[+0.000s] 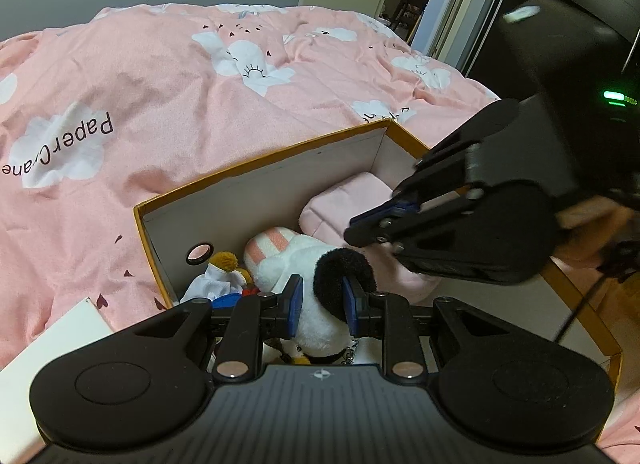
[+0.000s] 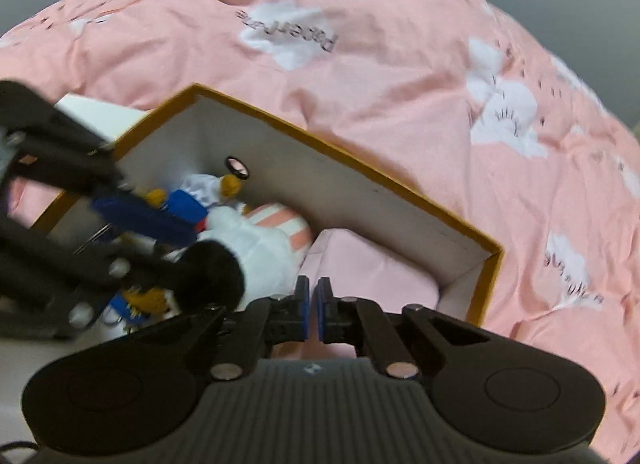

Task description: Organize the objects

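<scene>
step: packing soft toys into the box (image 1: pixel 256 168), mostly done imo
left gripper (image 1: pixel 322 306): clamped on the plush's black ear (image 1: pixel 344 272), 6 o'clock
right gripper (image 2: pixel 313 314): closed, empty
next: probably let the plush settle

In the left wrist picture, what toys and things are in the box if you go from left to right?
Little doll in white → striped pink pillow → white plush with a black ear → pink cushion → right gripper.
</scene>
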